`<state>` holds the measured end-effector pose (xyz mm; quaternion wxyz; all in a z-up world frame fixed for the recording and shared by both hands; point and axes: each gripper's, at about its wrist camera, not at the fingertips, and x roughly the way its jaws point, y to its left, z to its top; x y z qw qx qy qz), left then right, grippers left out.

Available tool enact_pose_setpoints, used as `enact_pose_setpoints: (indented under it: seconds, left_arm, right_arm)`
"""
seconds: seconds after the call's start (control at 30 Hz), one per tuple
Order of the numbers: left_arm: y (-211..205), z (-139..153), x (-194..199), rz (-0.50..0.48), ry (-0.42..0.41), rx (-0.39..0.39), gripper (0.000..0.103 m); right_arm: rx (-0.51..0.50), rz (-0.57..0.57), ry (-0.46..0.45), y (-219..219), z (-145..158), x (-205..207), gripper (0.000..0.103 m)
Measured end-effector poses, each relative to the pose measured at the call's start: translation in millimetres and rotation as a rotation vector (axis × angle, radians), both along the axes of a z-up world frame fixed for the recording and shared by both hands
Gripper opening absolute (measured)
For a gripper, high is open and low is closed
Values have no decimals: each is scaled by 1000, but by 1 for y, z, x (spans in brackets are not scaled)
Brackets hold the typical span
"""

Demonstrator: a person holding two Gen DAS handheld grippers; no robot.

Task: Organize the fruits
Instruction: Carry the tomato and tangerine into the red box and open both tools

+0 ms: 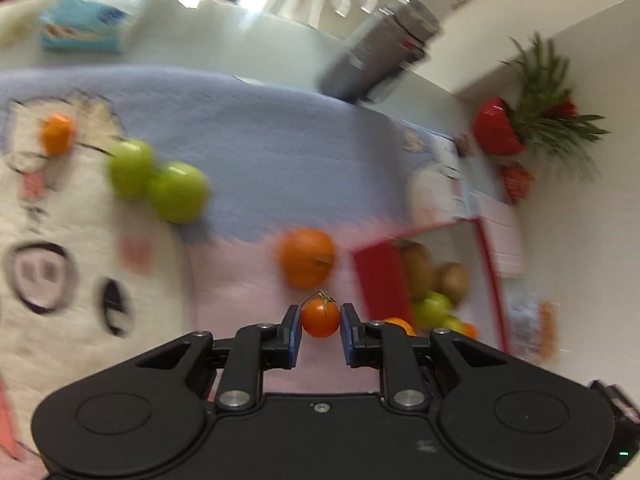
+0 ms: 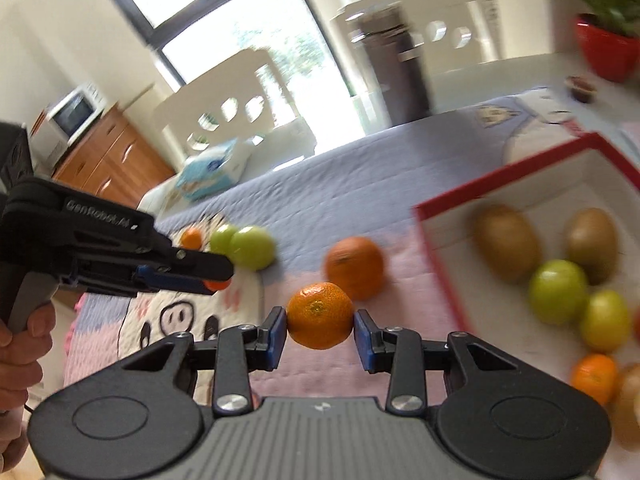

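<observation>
My left gripper (image 1: 320, 318) is shut on a small orange tomato (image 1: 320, 317) with a green stalk, held above the patterned cloth. In the right wrist view the same gripper (image 2: 216, 280) shows from the side at the left, the tomato's edge peeking out. My right gripper (image 2: 320, 328) is shut on a mandarin (image 2: 320, 316). A larger orange (image 1: 307, 257) (image 2: 354, 267) lies on the cloth just beyond. Two green apples (image 1: 160, 182) (image 2: 248, 246) and a small orange fruit (image 1: 57, 133) (image 2: 192, 237) lie further off. The red-rimmed box (image 1: 374, 276) (image 2: 440, 240) holds kiwis, green apples and mandarins.
A blue tissue pack (image 1: 86, 26) (image 2: 210, 172) sits at the cloth's far edge. A dark cylindrical bin (image 1: 380, 46) (image 2: 396, 64) stands behind. A red pot with a plant (image 1: 498, 126) (image 2: 608, 50) is at the right. A person's hand (image 2: 20, 344) grips the left tool's handle.
</observation>
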<state>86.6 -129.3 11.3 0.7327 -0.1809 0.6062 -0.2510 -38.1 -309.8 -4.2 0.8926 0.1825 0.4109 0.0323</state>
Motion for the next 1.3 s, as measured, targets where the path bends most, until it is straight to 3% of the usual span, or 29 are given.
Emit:
enact_pose_setpoints:
  seconds: [0.33,0.63,0.83,0.93,1.0,1.23,1.3]
  left_arm:
    - [-83,11,1,-134,-85,15,22]
    - [-171,3,21,-243,-126,17,22]
    - [-220,-15,30,-311,-126,54,22]
    - [-238,-28,32,-343,-107,127,22]
    - [-243,-36,34,-337,-92,166,22]
    - [-253,-47,42,-346,-66,195,23]
    - [-255,-49,43,-344,-59,202,35]
  right_arm:
    - [-16,-186,-70,-85,23,-37,39]
    - [-73,-296,-44,-154,13,-45,39]
    - [-105,-310,-7,-186,2,-40,39]
    - [-115,-291,23,-193,-6,-31,39]
    - [-106,-274,43,-197,-13,-26,39]
    - [-143,-217,113,-199,-26,-11,39]
    - [-137,-209,125,-200,-27,-8,41]
